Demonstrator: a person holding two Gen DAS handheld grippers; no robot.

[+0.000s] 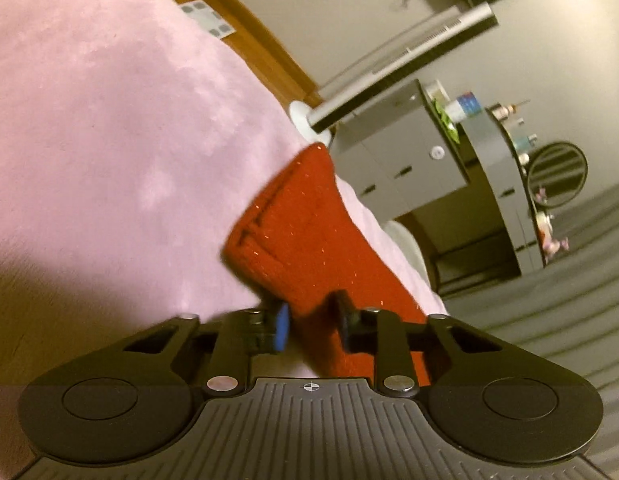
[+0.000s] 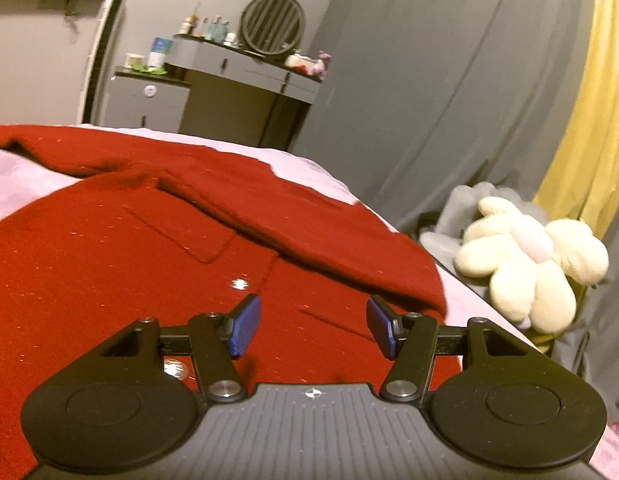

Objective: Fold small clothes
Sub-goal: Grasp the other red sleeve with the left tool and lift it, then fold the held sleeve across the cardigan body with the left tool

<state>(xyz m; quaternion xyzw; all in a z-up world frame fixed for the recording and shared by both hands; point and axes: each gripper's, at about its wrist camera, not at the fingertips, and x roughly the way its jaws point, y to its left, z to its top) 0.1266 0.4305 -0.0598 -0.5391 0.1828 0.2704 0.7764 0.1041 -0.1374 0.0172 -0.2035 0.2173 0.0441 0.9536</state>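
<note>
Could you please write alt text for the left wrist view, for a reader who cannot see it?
The left gripper is shut on a strip of dark red knitted garment, which stretches away across a pale pink fleece blanket. Behind, tilted by the camera's roll, stand a grey cabinet and a round mirror.

- Bed [image 1: 109, 128] – covered with a pink fuzzy blanket [image 2: 25, 184], spreading beyond and beside the fingers.
- Red knit garment [image 2: 129, 248] – lies directly on the blanket, spread under and ahead of the right fingers, one sleeve folded across.
</note>
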